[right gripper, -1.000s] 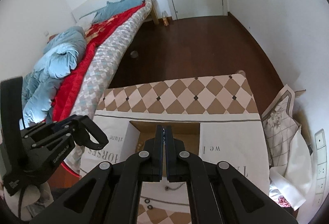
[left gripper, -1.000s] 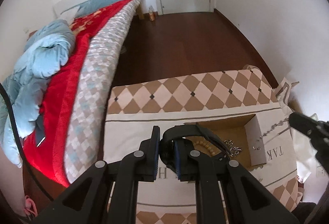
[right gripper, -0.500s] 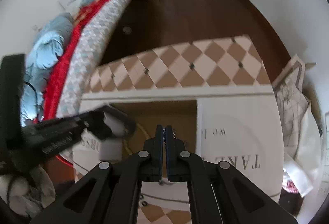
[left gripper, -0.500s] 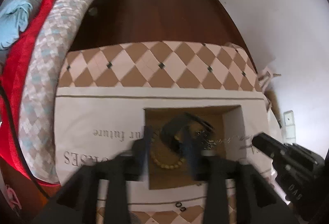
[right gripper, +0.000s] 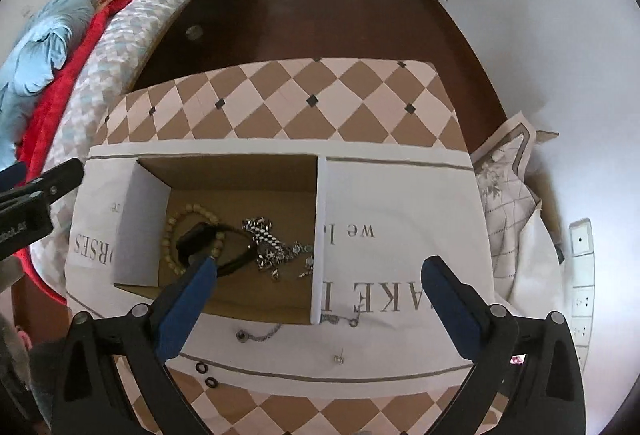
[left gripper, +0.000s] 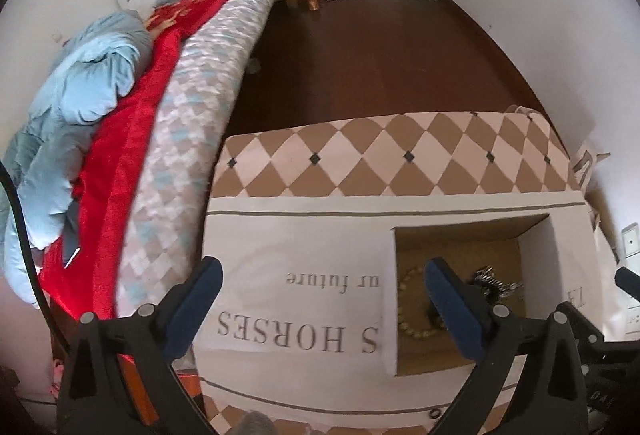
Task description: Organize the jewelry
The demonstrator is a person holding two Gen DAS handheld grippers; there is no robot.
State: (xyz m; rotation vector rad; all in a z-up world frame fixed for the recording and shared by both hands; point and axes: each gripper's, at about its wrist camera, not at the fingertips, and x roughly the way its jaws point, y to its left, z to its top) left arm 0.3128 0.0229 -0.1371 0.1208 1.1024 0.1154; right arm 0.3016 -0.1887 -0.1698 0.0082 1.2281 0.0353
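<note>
Partly hidden behind the gaping right tongs, a black band; left tongs gape too.

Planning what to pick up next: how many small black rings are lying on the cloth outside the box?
2: the black rings lie side by side on the cloth near its front-left edge. Others may be hidden.

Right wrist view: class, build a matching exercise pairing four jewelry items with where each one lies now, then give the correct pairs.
Things:
1. beaded bracelet
2. silver chain bracelet
3. two black rings
4. small earring

Places:
A. on the cloth, in front of the box, right
B. box, left side
C. on the cloth, near edge, left
D. box, middle

Pairs: 1-B, 2-D, 3-C, 4-A
</note>
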